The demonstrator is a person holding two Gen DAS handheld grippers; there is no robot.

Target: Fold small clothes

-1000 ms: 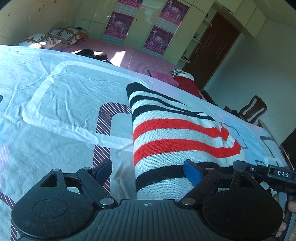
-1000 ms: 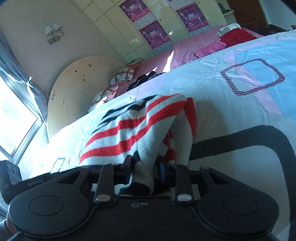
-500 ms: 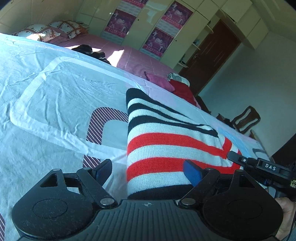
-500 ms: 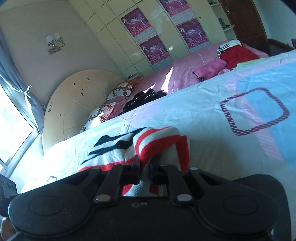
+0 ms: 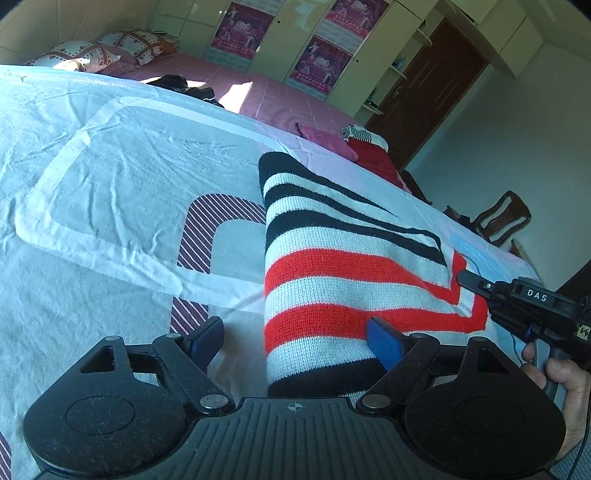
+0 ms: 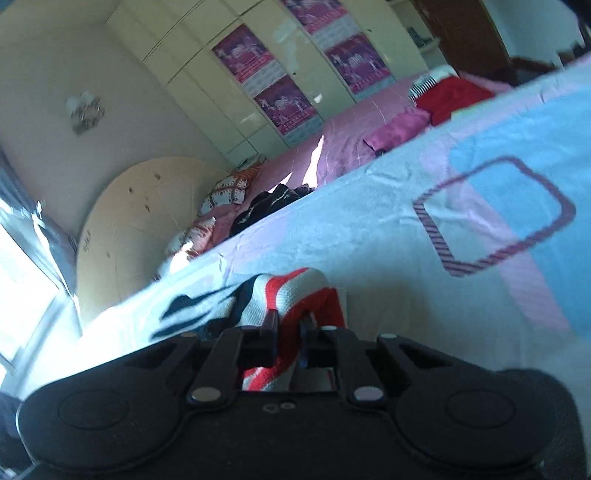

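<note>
Striped knit sweater [image 5: 332,266], black, white and red bands, folded, lying on a bed sheet [image 5: 110,177] printed with pale blue, pink and white panels and maroon-striped rounded outlines. Legible writing: white letters "DAS" on the black body of the right claw [image 5: 466,277] as seen from the left wrist view; the magenta posters [image 5: 236,27] on the cream wardrobe doors carry print too small to read. Left claw [image 5: 295,338]: fingers spread wide apart, blue pads [image 5: 384,341] showing; the near end of the sweater lies between them, the right-side pad over the knit, the other pad beside it over the sheet, and contact cannot be confirmed. Right claw [image 6: 288,334]: fingers drawn close together, clamped on a raised red-and-white edge of the sweater [image 6: 291,295], which bunches upward at the grip; a bare hand [image 5: 561,380] holds its handle at the right edge of the left wrist view. Orientation: in the left wrist view the sweater's long axis runs from the left claw away toward the far side of the bed, stripes crossing that axis, black-banded end farthest, a folded layer ending in a diagonal edge toward the right claw. Surroundings: a second bed with pink cover [image 5: 258,92], patterned pillows [image 5: 136,42], dark clothing [image 5: 181,83], folded pink and red garments [image 5: 369,155], a brown door [image 5: 432,77], a wooden chair [image 5: 502,218].
</note>
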